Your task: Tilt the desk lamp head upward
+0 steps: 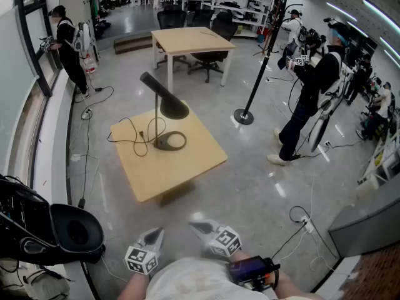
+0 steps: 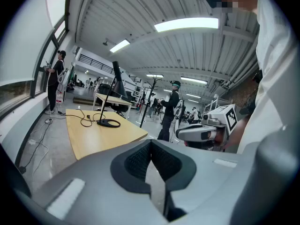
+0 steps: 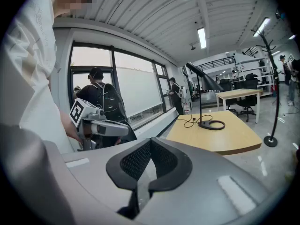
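Left gripper (image 1: 154,235) and right gripper (image 1: 199,225) clenched, empty, well apart from lamp (image 1: 153,85); a closed-jaw shove on head (image 1: 174,109) may skid base (image 1: 159,144).

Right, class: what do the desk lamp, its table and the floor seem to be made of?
Desk lamp: probably metal, matt black; thin rigid stem, no glare.
Table: light wood or wood-look laminate; even pale tan, smooth.
Floor: perhaps polished concrete or resin; grey, glossy, with bright reflections.
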A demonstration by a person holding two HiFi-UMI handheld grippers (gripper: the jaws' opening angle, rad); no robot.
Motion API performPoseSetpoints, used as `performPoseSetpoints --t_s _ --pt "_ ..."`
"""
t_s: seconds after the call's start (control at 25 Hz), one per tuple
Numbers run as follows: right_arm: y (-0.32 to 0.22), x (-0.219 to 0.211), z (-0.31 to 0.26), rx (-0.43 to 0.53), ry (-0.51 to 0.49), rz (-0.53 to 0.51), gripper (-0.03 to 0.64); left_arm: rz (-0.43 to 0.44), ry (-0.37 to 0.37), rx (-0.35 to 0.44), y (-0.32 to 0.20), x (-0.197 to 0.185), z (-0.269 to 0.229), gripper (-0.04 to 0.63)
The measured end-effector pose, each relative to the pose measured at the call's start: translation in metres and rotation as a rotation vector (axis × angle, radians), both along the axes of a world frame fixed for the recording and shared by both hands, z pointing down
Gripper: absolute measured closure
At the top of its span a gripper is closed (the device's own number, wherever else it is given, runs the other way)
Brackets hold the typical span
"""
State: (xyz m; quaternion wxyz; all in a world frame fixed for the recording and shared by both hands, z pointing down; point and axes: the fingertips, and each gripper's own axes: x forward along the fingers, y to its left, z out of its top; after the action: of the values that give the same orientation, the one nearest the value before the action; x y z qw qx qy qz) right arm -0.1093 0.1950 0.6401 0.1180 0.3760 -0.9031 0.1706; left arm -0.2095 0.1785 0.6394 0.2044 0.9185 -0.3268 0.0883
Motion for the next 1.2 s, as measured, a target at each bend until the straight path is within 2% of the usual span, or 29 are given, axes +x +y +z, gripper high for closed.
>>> performPoseSetpoints --t_s 0.52,0.8,1.2 --pt "-0.029 0.008 -0.025 0.035 -0.057 -0.019 0.602 -0.045 -0.002 0.017 -0.019 0.011 -0.013 0.594" --pt "-0.028 0.016 -0.025 0.034 -0.050 -0.033 0.603 -0.058 -0.016 0.016 -0.017 0.020 -0.015 0.594" --pt "-0.030 0.056 -0.020 0.017 -0.046 -0.029 0.603 -0.042 -0.043 0.003 -0.020 0.061 -0.014 0.594"
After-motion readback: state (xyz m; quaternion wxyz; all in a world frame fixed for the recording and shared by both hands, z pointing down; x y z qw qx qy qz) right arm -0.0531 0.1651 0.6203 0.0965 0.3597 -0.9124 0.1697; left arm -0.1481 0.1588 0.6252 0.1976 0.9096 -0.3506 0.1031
